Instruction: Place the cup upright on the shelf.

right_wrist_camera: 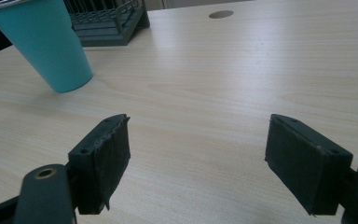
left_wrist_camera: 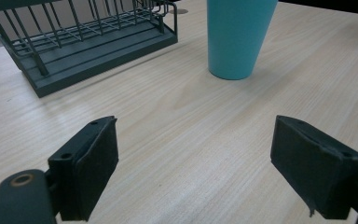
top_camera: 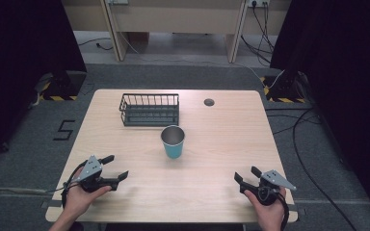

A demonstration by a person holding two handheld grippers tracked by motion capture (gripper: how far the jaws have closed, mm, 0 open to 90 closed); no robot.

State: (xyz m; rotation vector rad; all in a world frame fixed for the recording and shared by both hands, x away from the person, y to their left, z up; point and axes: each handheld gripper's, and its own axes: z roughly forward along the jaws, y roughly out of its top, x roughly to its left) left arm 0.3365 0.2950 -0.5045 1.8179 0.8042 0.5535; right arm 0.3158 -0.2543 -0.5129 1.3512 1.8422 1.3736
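Note:
A teal cup (top_camera: 173, 142) with a metal-lined inside stands upright at the middle of the wooden table (top_camera: 221, 139). Just behind it to the left sits a dark wire rack (top_camera: 150, 109). My left gripper (top_camera: 115, 167) rests near the front left of the table, held in a hand, open and with nothing between its jaws. My right gripper (top_camera: 246, 174) is at the front right, also open with nothing held. The left gripper view has the cup (left_wrist_camera: 239, 35) ahead to the right and the rack (left_wrist_camera: 91, 39) to the left, beyond the gripper (left_wrist_camera: 196, 163). The right gripper view has the cup (right_wrist_camera: 46, 44) at upper left, beyond the gripper (right_wrist_camera: 198, 161).
A round cable hole (top_camera: 209, 102) is set in the table's back right part. Dark curtains flank the table, cables (top_camera: 313, 144) run over the grey floor at right, and wooden furniture (top_camera: 173, 19) stands behind.

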